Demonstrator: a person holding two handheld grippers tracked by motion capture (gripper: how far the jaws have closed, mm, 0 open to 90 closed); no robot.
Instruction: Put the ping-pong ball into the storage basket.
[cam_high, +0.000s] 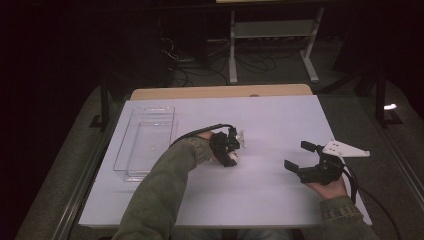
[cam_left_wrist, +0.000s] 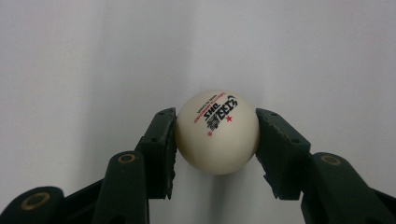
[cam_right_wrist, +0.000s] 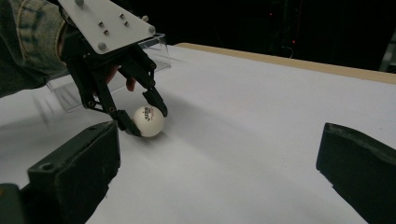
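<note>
A white ping-pong ball (cam_left_wrist: 217, 131) with red and black print rests on the white table (cam_high: 270, 120). My left gripper (cam_left_wrist: 215, 140) is shut on it, with one black pad pressed against each side. In the right gripper view the ball (cam_right_wrist: 148, 121) touches the table under the left gripper (cam_right_wrist: 145, 120), which points down from a hand in a green sleeve. From above, the left gripper (cam_high: 231, 154) is at the table's middle. My right gripper (cam_high: 298, 156) stands open off to the right with nothing between its jaws, which point toward the ball.
A clear plastic tray (cam_high: 131, 137) lies at the table's left, just behind the left hand. A wooden strip (cam_high: 220, 92) runs along the far edge. Beyond it are a white shelf frame (cam_high: 272, 30) and cables on a dark floor.
</note>
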